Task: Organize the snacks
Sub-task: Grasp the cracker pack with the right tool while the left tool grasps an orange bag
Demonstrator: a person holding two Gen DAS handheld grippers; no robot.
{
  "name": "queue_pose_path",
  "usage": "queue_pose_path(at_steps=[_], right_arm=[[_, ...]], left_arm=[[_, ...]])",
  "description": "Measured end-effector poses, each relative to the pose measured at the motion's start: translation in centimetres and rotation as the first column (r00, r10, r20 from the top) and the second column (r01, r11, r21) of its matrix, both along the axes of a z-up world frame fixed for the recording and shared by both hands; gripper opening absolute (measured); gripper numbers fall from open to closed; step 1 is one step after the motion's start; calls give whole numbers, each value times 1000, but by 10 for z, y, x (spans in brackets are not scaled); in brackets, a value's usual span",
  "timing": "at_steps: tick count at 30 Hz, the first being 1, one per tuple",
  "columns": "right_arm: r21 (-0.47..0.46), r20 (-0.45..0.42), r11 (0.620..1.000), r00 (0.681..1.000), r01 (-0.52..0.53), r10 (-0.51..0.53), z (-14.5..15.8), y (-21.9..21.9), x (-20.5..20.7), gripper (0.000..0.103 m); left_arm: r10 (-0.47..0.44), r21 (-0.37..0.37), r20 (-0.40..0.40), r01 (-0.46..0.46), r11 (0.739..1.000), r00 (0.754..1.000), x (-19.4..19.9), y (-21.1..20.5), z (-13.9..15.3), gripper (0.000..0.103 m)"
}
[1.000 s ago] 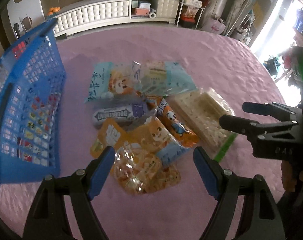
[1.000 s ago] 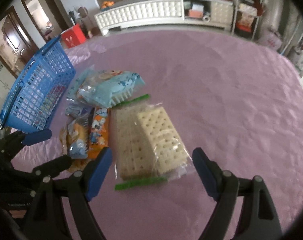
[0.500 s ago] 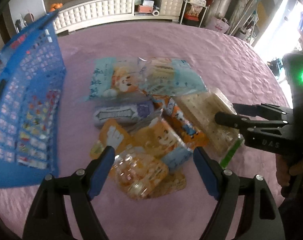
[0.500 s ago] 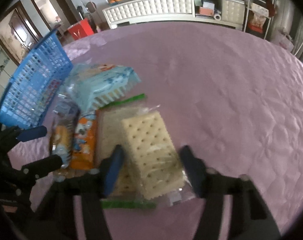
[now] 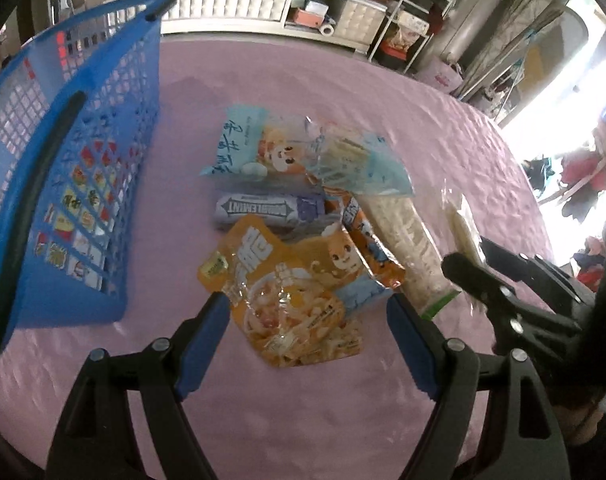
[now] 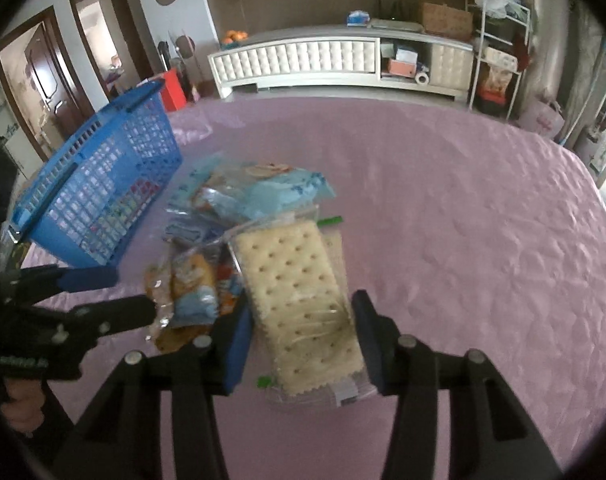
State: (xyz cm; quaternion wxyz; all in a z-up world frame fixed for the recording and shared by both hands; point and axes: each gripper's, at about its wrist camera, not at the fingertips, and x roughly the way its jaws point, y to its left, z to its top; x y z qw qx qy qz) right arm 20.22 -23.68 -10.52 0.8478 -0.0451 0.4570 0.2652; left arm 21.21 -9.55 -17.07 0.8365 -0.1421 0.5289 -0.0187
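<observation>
1. Right tongs (image 6: 301, 340): blue pads closing in on the clear cracker pack (image 6: 299, 296), one pad against each long edge. A second ago they stood wide apart with the pack lying flat on the pink bench (image 6: 463, 220) ahead of them.
2. Cracker pack: now tilted, its near end raised between the right tongs, its far end toward the snack pile. In the left wrist view it stands edge-on (image 5: 459, 228) just ahead of the right tongs (image 5: 469, 258); earlier it lay flat beside the second cracker pack (image 5: 407, 248).
3. Second cracker pack with the green seal strip remains on the bench, just left of the right tongs in that view.
4. Left tongs (image 5: 307, 320): pads well apart, nothing between them, as a second ago. They hover over the near edge of the orange snack pouch (image 5: 287, 296), not touching it.
5. Beyond the left tongs: Doublemint gum pack (image 5: 269, 208), then two pale blue packets (image 5: 303, 152) farther out. Pile unchanged.
6. Blue basket (image 5: 83, 168) to the left of the left tongs, tipped, some small packets showing through its mesh. It sits closer in the frame than before.
7. A hand (image 6: 21, 404) grips the left tongs' handle, seen at the lower left of the right wrist view.
</observation>
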Motion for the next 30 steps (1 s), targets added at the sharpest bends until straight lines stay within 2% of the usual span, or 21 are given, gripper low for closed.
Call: queue_pose_path(at_steps=[2, 6, 11, 16, 19, 20, 23, 24, 27, 28, 30], right_arm=[[12, -10, 1000, 1000, -3, 3, -1, 1, -1, 53], [-14, 1, 1000, 1000, -3, 3, -6, 3, 1, 53], [-3, -24, 1000, 1000, 18, -18, -8, 1, 7, 53], [-11, -10, 1000, 1000, 16, -16, -7, 1, 4, 53], [-11, -13, 1000, 1000, -4, 4, -8, 5, 1, 53], [-15, -12, 1000, 1000, -11, 11, -9, 6, 0, 53], [0, -22, 1000, 999, -25, 25, -9, 7, -4, 53], [22, -37, 999, 999, -31, 32, -9, 7, -3, 53], [45, -46, 998, 998, -37, 39, -8, 10, -4, 53], [40, -43, 998, 998, -40, 42, -8, 12, -5, 53], [33, -37, 998, 998, -46, 48, -8, 14, -7, 53]], left_arm=[[26, 9, -8, -25, 1000, 1000, 4, 0, -4, 79], [97, -65, -46, -100, 993, 994, 13, 7, -17, 79], [148, 6, -86, -148, 989, 985, 19, 5, -28, 79], [198, 48, -48, -196, 979, 979, 5, 9, -28, 79], [205, 19, -52, -205, 979, 977, -3, 13, -32, 77], [204, 4, -57, -204, 979, 977, -4, 14, -33, 75], [171, -60, -72, -176, 983, 983, -11, 14, -34, 57], [155, -64, -73, -160, 985, 985, -12, 13, -33, 47], [119, -43, -75, -122, 992, 990, -11, 6, -31, 36], [110, -36, -64, -113, 993, 992, -12, 4, -31, 26], [109, -18, -54, -110, 994, 993, -10, 0, -29, 13]])
